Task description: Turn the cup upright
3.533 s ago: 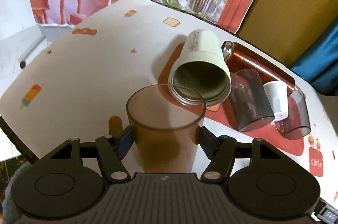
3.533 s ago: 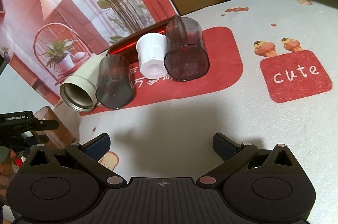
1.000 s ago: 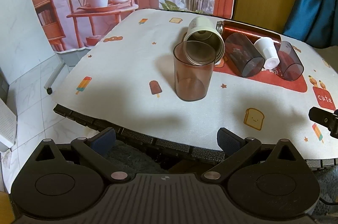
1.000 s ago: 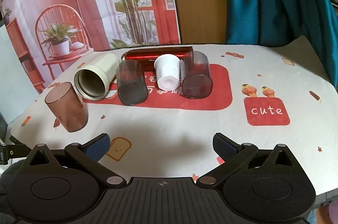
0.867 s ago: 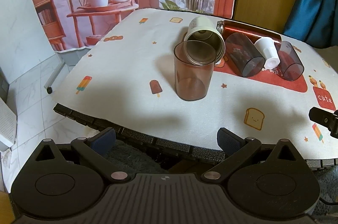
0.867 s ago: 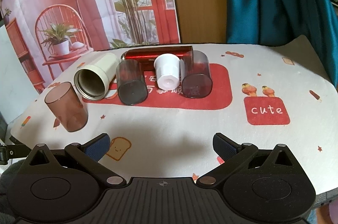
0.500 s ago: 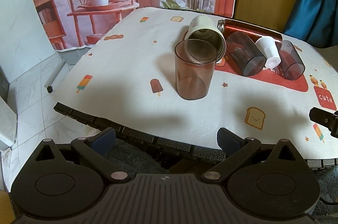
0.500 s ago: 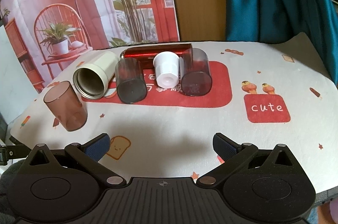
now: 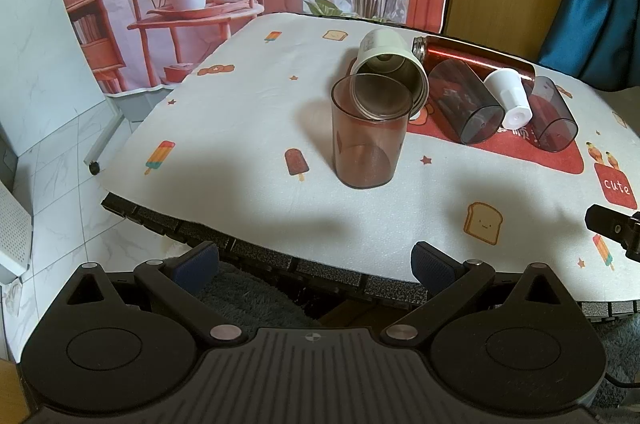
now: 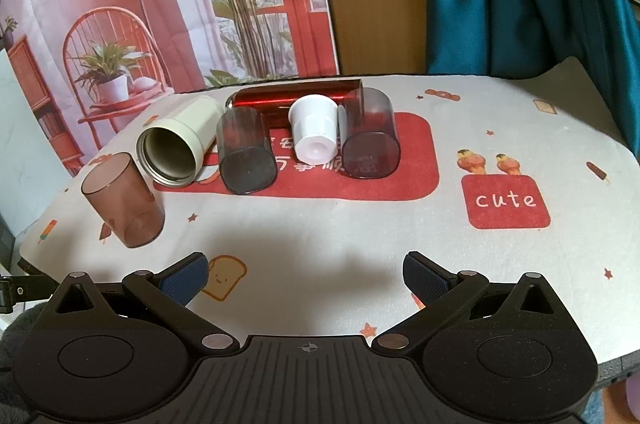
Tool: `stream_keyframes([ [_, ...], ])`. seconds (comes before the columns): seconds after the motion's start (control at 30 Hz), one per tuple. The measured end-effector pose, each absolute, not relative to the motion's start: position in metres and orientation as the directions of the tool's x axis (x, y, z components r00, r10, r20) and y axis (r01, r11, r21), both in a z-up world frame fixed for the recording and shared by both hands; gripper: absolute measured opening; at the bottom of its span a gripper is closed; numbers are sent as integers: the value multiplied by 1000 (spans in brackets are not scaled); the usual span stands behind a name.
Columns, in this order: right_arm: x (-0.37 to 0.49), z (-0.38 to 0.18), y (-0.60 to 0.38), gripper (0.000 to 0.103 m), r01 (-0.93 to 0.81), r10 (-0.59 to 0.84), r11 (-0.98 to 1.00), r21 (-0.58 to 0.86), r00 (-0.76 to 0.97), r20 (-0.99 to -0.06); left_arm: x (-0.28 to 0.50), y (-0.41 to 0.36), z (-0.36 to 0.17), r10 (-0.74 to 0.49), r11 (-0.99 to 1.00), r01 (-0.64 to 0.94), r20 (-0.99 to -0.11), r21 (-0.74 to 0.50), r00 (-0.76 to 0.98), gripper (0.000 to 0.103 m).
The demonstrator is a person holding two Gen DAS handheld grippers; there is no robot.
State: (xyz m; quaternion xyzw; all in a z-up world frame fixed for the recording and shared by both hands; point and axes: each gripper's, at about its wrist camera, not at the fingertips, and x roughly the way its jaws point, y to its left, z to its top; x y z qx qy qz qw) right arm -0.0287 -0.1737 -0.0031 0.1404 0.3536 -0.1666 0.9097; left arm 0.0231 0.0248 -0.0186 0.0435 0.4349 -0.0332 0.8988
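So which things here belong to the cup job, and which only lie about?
Job:
brown cup, upright
left gripper, open
right gripper, open

Lying about:
cream mug
red bottle
two dark cups
white cup

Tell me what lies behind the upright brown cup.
Right behind the brown cup lies the cream tumbler on its side, mouth toward the cup. Seen through the cup's wall, its lower rim is blurred; whether the two touch cannot be told.
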Motion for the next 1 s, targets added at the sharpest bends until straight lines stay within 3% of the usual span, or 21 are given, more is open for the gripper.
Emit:
stream_keyframes([
  [1.0, -28, -5, -173, 103, 406, -201, 903, 142, 690, -696, 24, 27, -19, -22, 994, 94, -785, 47, 619, 103],
])
